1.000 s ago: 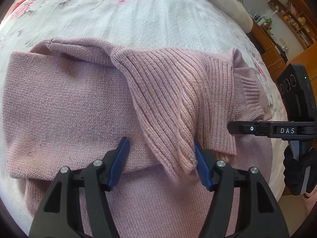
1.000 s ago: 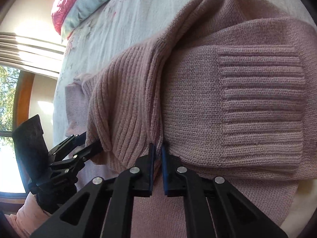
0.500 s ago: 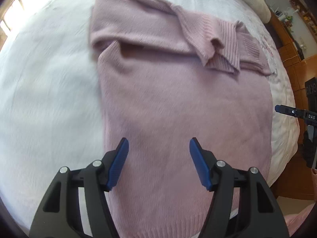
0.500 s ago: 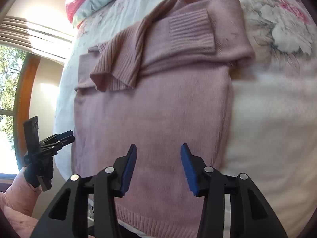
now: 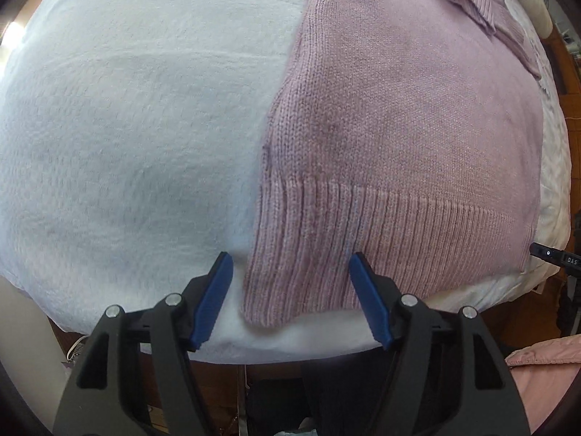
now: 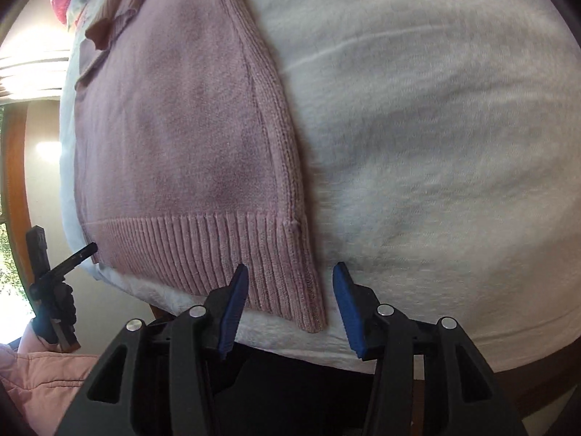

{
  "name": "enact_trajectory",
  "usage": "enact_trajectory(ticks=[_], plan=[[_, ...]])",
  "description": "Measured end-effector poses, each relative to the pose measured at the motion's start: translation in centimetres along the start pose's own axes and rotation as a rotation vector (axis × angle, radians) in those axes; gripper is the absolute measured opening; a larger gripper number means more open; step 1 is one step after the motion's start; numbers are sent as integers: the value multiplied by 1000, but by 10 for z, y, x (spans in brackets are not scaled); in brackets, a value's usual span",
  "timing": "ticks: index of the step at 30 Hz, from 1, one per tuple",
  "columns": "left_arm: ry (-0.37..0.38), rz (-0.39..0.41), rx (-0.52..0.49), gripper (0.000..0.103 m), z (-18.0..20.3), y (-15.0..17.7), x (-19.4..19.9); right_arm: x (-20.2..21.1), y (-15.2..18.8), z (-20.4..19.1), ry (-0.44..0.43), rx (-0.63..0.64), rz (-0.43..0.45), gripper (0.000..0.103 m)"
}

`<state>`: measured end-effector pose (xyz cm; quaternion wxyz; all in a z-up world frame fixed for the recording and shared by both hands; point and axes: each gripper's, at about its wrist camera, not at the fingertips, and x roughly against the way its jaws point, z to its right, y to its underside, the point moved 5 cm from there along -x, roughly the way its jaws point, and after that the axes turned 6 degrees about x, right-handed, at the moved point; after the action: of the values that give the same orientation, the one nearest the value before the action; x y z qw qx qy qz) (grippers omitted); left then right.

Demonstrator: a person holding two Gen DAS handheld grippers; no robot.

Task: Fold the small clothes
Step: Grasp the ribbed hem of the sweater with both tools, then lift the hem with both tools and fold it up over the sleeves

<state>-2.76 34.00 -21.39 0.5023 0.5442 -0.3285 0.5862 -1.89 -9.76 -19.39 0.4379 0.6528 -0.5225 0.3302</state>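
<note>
Left wrist view: the pink sweater lies flat on the bed, its long axis running away from the ribbed hem at the near edge. The left gripper spreads wide about the hem's left corner, and the right gripper, equally wide, brackets the right corner; each corner sits directly ahead of its own gripper.

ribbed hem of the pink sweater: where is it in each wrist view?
Left wrist: the ribbed hem runs across lower centre-right, its near corner between the open jaws of the left gripper.
Right wrist: the hem sits lower left-centre, its other corner between the open jaws of the right gripper.
Shared landmark: the white bed cover.
</note>
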Motion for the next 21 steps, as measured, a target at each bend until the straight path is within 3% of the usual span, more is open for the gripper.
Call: enact_trajectory(ticks=[7,10,12,15,19,21], plan=[[86,-11,89,67,-20,8,-4,-12,6,-15,-85,47,-22,52],[113,-29,113,67,-25,4,-9,-17,3,-15,-77,38,-18,48],[110,-41,104,61,-24,1,-10,-16,3,-11,-78,29,-15,41],[118,-65,83,41,-16,6,-10,-12,5,-9,-132,20,-10,12],[222,-76,108,14,-16,7,-9,-5,3,-17,-211,1,9,11],[259,-74,124,13,-15,4,-2,6,0,-23,-284,-16,37,11]])
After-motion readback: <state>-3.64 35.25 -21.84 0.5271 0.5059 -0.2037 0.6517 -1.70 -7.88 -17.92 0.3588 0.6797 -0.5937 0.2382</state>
